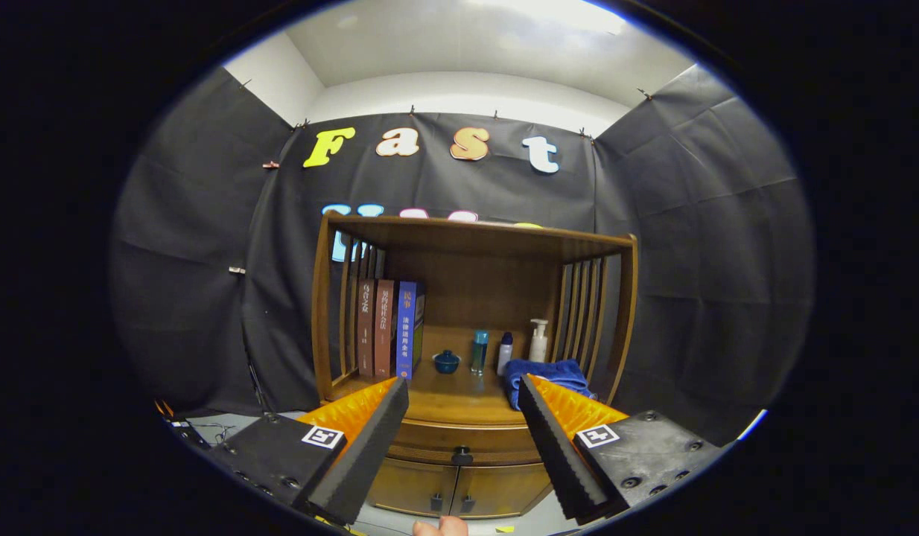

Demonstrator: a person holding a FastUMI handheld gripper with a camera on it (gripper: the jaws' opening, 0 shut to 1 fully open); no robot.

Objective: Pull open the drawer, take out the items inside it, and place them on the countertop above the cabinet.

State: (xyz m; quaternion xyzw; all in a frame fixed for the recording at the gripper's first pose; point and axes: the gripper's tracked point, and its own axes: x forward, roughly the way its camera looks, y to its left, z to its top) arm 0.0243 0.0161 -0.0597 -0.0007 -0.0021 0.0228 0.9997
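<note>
In the gripper view, the lower part of the wooden cabinet (459, 487) is partly cut off: its two small doors (497, 490) run out of sight at the bottom, and the fingers cover both front corners. The drawer (459, 439) sits closed under the countertop (459, 398), so whatever lies inside it is hidden. Its dark knob (462, 454) shows between the fingers, beyond their tips. A fingertip of a person's hand (441, 527) peeks in just below the doors, the rest of it cut off.

On the countertop, under the shelf roof, three books (389, 327) stand upright against the slatted left side. To their right sits a small blue lidded bowl (446, 362), then a teal bottle (479, 351), a small white bottle with a dark cap (506, 353) and a white pump bottle (538, 341), all near one another in a row. A folded blue towel (541, 374) lies in front of the pump bottle, its front edge hidden by the right finger.

The gripper (463, 391) is spread wide, holding nothing, aimed level at the cabinet front and apart from it.
</note>
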